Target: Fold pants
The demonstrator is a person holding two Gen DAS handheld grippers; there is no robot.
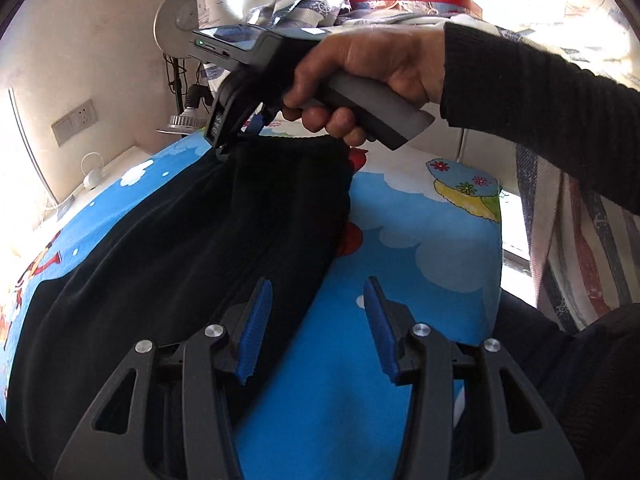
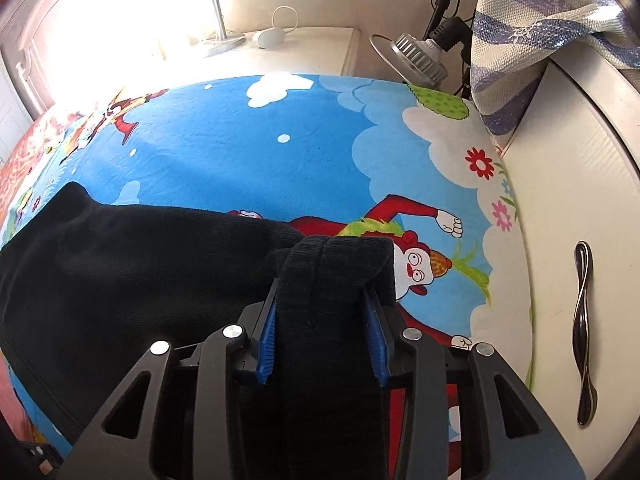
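1. pants (image 1: 168, 248): black, spread across the blue cartoon-print sheet (image 1: 420, 232); one ribbed end bunched and raised at the far side, the rest lying flat on the bed.
2. right gripper (image 2: 320, 320): blue pads (image 2: 267, 336) clamped on the bunched ribbed end of the pants, cloth filling the gap between them; in the left wrist view it points down at the far end of the pants, its handle held by a hand (image 1: 360, 80) in a dark ribbed sleeve (image 1: 540, 120).
3. left gripper (image 1: 318, 320): jaws apart, nothing between them; one blue pad over the edge of the black cloth, the other over bare sheet; contact with the cloth cannot be told.
4. white cabinet (image 2: 568, 240): just beside the bed, with a curved dark handle (image 2: 583, 332).
5. striped cloth (image 2: 520, 40): draped over the cabinet top.
6. lamp (image 2: 420, 56): silver, near the bed's far corner.
7. wall socket (image 1: 74, 120): on the pale wall, well apart from the pants.
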